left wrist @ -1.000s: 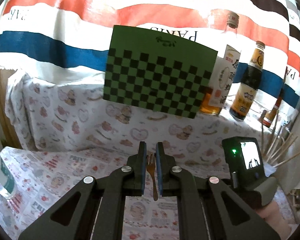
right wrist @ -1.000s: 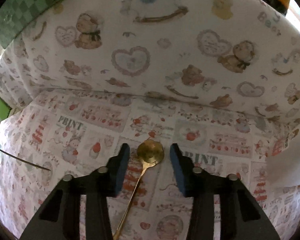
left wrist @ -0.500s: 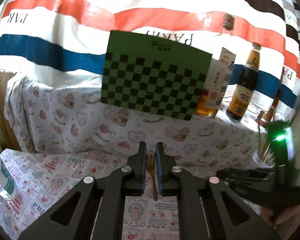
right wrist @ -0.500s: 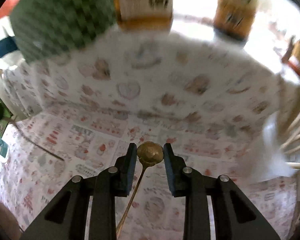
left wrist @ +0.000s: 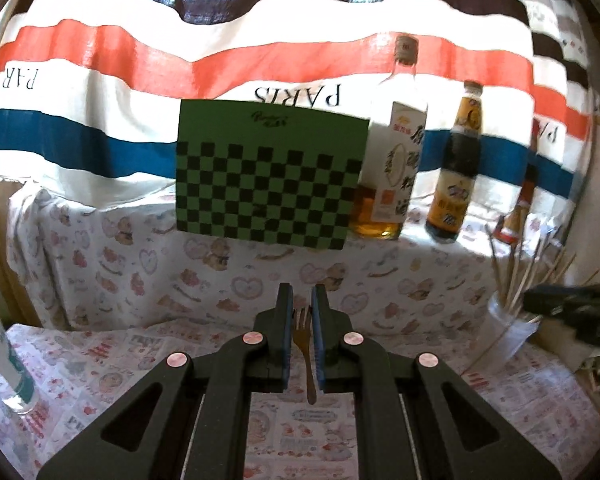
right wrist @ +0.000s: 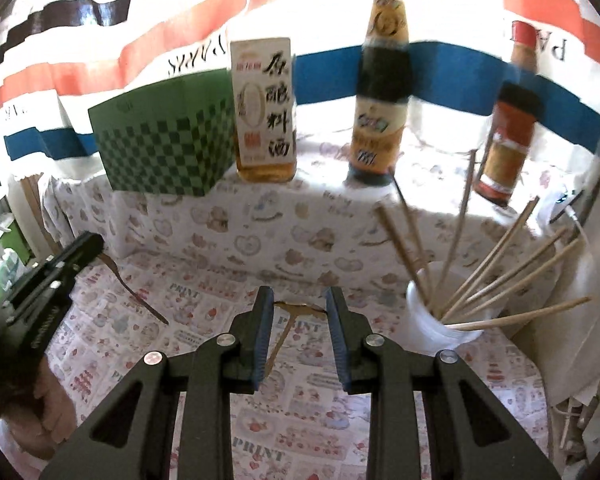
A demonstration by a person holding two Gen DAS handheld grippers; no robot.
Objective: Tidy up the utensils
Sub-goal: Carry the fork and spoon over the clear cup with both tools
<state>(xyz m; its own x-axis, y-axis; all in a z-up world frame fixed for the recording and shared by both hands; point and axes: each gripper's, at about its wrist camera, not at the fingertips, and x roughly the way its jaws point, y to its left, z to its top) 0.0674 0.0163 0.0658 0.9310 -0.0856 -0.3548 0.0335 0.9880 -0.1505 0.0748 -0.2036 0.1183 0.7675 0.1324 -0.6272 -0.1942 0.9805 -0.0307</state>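
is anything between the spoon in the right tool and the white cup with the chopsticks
Nothing solid lies between the spoon and the white cup. But the chopsticks already fan out of its mouth, crowding the way in.

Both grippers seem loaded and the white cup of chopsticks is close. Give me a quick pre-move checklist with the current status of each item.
1. Left gripper shut on the fork: ok.
2. Right gripper shut on the spoon, bowl across the pads: ok.
3. White cup upright, rim in view on the right: ok.
4. Free room in the cup among the splayed chopsticks: cannot tell.
5. Bottles on the raised shelf, clear of both grippers: ok.
6. Spoon's handle hanging free below the gripper, touching nothing: ok.
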